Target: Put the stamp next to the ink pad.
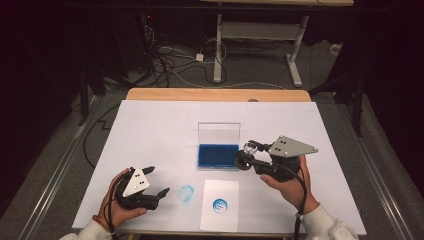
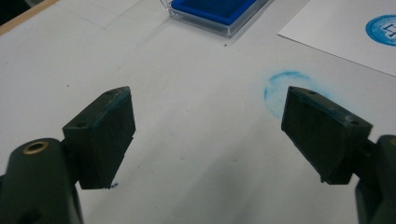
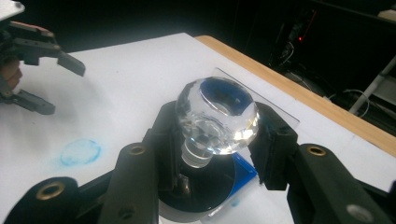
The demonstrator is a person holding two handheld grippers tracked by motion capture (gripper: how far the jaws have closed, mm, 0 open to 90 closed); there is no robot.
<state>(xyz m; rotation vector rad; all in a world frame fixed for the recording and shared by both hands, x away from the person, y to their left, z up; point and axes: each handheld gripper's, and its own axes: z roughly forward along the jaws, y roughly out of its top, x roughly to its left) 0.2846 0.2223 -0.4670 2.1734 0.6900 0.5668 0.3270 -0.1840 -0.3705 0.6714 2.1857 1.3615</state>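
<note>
My right gripper (image 1: 248, 159) is clamped on a clear crystal-knobbed stamp (image 3: 217, 116), jaws pressed against its neck below the faceted knob. I hold it at the right edge of the open blue ink pad (image 1: 218, 155), which sits in its clear case near the table's middle; whether the stamp's base touches the pad's surface, I cannot tell. My left gripper (image 1: 156, 184) hangs over the white table cover (image 1: 150, 125) with jaws spread wide and nothing between them. A faint blue ring smudge (image 2: 286, 88) lies just ahead of it on the cover. Beside that, a white sheet of paper (image 1: 220, 212) already bears one blue round print (image 1: 220, 205). Judgement: the inking step is in hand. The next move calls for carrying the stamp level to a bare part of the paper and pressing straight down, with the left jaws steadying the sheet.
</note>
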